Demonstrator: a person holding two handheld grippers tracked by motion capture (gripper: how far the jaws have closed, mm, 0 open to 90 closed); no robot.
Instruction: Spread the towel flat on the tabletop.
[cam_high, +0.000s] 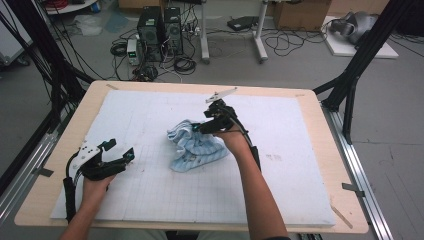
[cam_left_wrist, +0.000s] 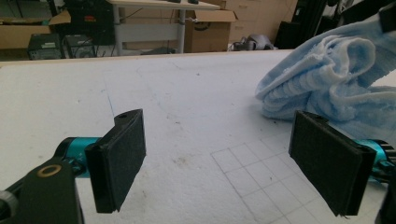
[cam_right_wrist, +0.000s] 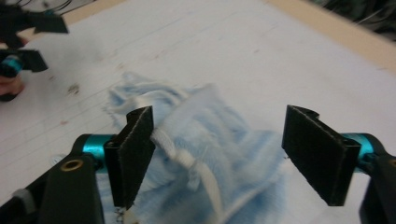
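The blue towel (cam_high: 196, 146) is lying crumpled under the right gripper (cam_right_wrist: 219, 156), jaws spread wide over it, needing to close on a fold, while the left gripper (cam_left_wrist: 233, 161) is waiting open-jawed.

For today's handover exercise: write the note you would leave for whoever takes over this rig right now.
Left gripper: open, empty, low over the white foam mat, apart from the cloth.
Right gripper: open above the crumpled light-blue fluffy towel, gripping nothing; one pad sits by a white edge strip.
Towel: bunched mid-mat.
Done: nothing tidy yet.
Left: probably regrip and spread or fold it.
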